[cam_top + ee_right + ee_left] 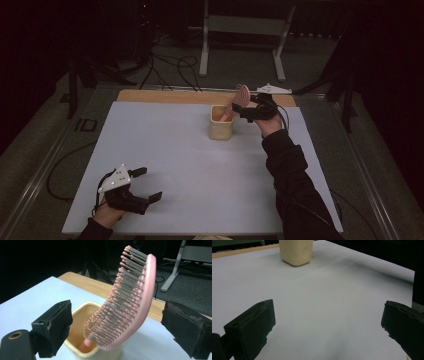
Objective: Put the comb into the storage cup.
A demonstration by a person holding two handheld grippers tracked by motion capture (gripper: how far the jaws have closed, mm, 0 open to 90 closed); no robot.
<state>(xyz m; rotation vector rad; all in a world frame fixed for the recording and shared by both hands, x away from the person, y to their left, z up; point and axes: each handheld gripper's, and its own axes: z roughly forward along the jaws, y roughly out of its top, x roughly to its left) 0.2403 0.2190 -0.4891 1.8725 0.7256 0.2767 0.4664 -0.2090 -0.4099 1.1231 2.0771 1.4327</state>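
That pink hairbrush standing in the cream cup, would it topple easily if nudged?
Probably: the hairbrush leans with its wide head above the cup rim, handle inside, so it looks top-heavy. It seems rigid plastic and likely light. The small cup might tip too.

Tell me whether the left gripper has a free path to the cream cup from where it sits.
Probably yes: the left gripper is open, and only bare white table lies between it and the cream cup. The right gripper beside the cup's pink hairbrush could crowd it.
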